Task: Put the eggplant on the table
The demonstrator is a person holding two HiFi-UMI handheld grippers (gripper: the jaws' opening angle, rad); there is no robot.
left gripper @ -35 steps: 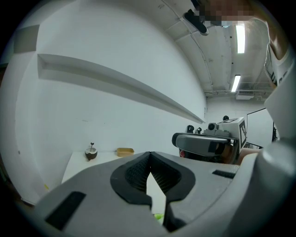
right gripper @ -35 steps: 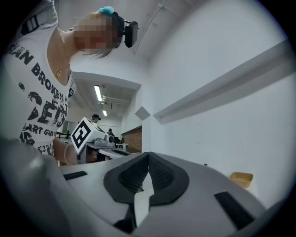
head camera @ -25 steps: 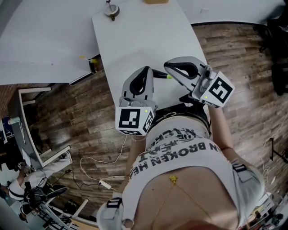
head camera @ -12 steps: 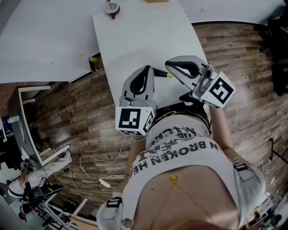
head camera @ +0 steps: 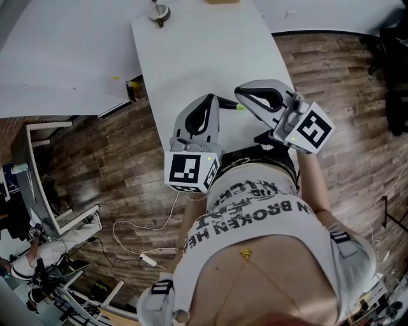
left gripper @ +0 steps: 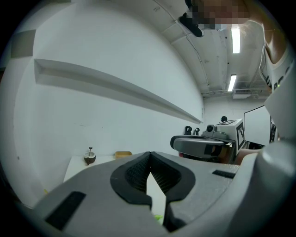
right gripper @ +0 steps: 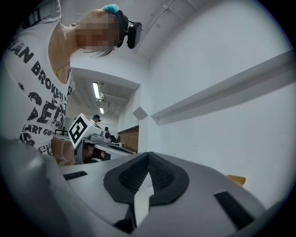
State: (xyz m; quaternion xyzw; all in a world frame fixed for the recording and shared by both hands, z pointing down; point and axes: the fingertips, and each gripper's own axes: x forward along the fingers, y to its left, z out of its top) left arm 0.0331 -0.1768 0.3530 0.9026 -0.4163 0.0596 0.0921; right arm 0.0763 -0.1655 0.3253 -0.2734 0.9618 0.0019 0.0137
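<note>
A white table (head camera: 191,57) bears two containers at its far end: a small round bowl (head camera: 158,13) with a thin stalk sticking up from it, what kind I cannot tell, and beside it a tan box (head camera: 222,2) whose inside is out of sight. The dark eggplant (head camera: 228,104), green at one end, lies on the table's near part, between the left gripper (head camera: 208,97) and the right gripper (head camera: 240,93). Both have their jaws pressed together, with nothing between them.
</note>
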